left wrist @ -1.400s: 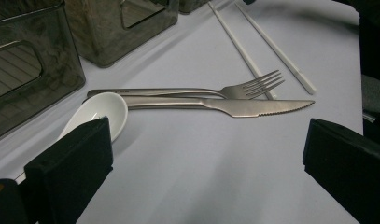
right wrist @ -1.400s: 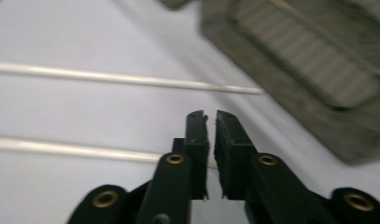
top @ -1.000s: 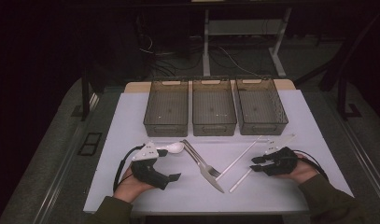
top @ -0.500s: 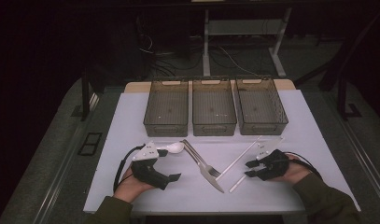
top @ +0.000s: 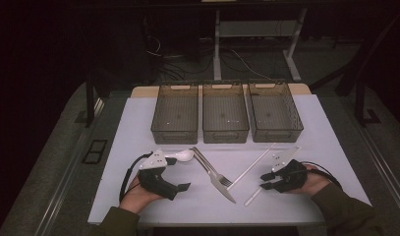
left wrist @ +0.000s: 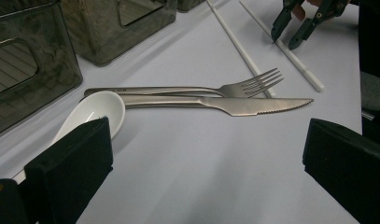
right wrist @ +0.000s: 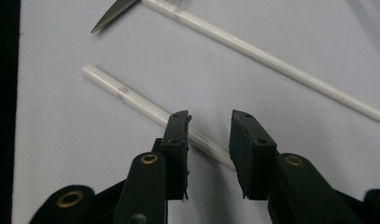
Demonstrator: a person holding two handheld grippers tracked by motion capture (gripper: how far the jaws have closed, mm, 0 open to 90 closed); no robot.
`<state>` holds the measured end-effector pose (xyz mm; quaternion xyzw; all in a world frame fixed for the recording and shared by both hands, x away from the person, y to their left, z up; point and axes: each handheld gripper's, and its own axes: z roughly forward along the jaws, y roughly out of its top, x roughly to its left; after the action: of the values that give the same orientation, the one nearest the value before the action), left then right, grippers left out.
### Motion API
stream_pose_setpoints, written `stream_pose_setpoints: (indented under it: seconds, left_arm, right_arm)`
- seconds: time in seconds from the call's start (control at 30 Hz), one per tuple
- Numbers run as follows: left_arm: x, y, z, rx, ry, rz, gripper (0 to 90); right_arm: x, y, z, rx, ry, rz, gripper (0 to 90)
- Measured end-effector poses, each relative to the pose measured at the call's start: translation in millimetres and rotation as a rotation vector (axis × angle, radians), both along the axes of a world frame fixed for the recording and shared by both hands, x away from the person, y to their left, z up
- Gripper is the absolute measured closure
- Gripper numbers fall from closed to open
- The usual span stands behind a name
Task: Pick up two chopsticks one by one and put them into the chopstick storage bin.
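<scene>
Your left gripper (top: 180, 187) rests low on the worktop (top: 138, 123) at the near left, its jaws spread wide with nothing between them. Just beyond it lies the white spoon (left wrist: 92, 112), its bowl close to the left jaw in the left gripper view. To the right of the spoon, the fork (left wrist: 215, 88) and the knife (left wrist: 234, 103) lie side by side and touching, tines and blade tip pointing towards your right side.

Further right lie two white chopsticks. The longer-looking one (top: 256, 161) runs diagonally from near the fork towards the bins. The nearer chopstick (right wrist: 145, 109) sits under your right gripper (right wrist: 210, 135), which straddles it: the stick passes between the jaws, which have just been closing but stand a little apart, with a gap visible on each side of the stick, so it is not yet pinched and lies flat on the worktop.

At the far edge, three dark mesh bins (top: 225, 118) stand in a row, side by side.
</scene>
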<state>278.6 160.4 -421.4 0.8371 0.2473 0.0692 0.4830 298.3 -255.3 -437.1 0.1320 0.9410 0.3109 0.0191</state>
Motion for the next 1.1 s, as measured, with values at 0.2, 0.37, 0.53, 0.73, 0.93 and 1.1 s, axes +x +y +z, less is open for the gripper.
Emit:
stream_pose_setpoints:
  seconds: [0.2,0.37,0.53,0.73,0.93,1.1]
  left_arm:
    - [0.0,0.0,-0.1,-0.001,0.001,0.000,0.8]
    - [-0.1,0.0,0.0,0.002,0.002,0.000,0.8]
    - [0.0,-0.6,-0.3,0.007,0.001,-0.003,0.8]
    - [-0.1,-1.1,-0.6,0.006,0.002,-0.004,0.8]
    - [-0.2,-1.4,-0.7,0.007,0.002,-0.005,0.8]
    - [-0.2,-1.0,-0.5,0.007,0.001,-0.005,0.8]
  right_arm:
    - [-2.7,1.3,-0.3,-0.005,-0.014,0.042,66.7]
    - [-8.5,3.9,0.3,-0.014,-0.017,0.073,67.0]
    - [-16.3,3.9,-0.3,-0.023,-0.033,0.103,64.3]
    - [-17.8,4.6,-1.8,-0.020,-0.040,0.123,63.0]
    - [-18.5,6.6,-1.1,-0.010,-0.021,0.135,67.5]
    - [-20.7,7.8,-0.2,-0.015,-0.020,0.141,69.6]
